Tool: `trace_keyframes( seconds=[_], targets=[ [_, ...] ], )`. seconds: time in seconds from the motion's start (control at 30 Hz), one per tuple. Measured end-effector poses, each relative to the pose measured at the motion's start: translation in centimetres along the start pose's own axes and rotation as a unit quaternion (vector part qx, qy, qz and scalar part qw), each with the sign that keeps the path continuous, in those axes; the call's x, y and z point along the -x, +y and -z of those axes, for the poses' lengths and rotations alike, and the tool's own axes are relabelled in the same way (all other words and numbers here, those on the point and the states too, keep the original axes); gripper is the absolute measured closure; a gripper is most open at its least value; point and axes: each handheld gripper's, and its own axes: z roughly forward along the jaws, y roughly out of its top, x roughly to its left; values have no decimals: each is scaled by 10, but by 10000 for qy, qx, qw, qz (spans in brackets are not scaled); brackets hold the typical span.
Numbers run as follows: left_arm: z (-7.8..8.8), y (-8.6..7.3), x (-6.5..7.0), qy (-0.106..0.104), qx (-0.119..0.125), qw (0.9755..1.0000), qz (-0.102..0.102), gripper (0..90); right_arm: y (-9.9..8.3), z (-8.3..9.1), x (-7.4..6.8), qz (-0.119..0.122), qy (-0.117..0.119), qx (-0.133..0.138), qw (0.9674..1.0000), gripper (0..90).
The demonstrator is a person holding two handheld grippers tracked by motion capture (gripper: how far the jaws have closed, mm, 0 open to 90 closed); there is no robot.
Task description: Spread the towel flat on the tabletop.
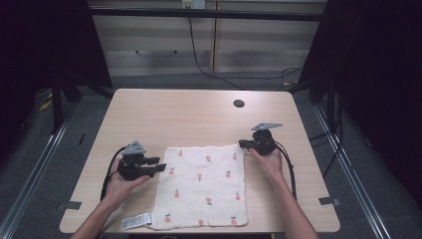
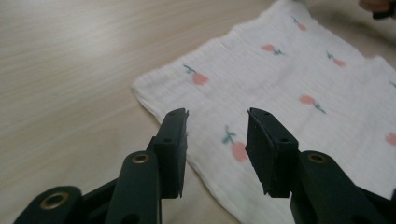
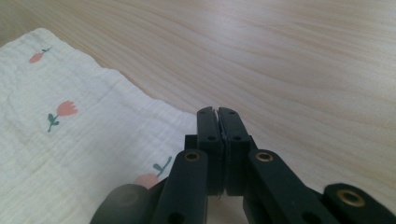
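High view: overhead, facing forward-down over desk (image 1: pixel 199 114). Gripper views: close, low, along fingers (image 2: pixel 173 140); all share cloth (image 1: pixel 201 184).

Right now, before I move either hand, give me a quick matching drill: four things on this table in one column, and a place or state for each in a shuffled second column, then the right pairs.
Things:
1. left gripper
2. right gripper
3. cloth
4. label tag

Places or states:
A. lies flat, white with small pink flowers
B. jaws apart, over the cloth's edge
C. white strip at the cloth's near left corner
D. jaws pressed together at the cloth's far right corner

Pairs: 1-B, 2-D, 3-A, 4-C
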Motion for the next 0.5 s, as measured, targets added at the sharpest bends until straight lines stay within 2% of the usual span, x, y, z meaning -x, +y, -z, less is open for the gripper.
trace_keyframes(
  seconds=[0.17,0.2,0.27,0.4,0.5],
  targets=[
    [-15,14,-19,99,17,9998,189,595,-5,-1,-1,-47,44,38,10000,889],
    [-19,17,-22,184,32,9997,184,595,-5,-1,-1,-46,53,41,10000,889],
    [-25,19,-28,151,56,9994,292,595,-6,-1,-2,-22,72,36,10000,889],
    [-39,22,-38,208,-42,9989,425,601,-6,-2,-3,-32,96,46,9999,889],
    [-49,25,-38,270,-79,9990,360,607,-6,-2,-4,-28,114,50,9999,889]
  ],
)
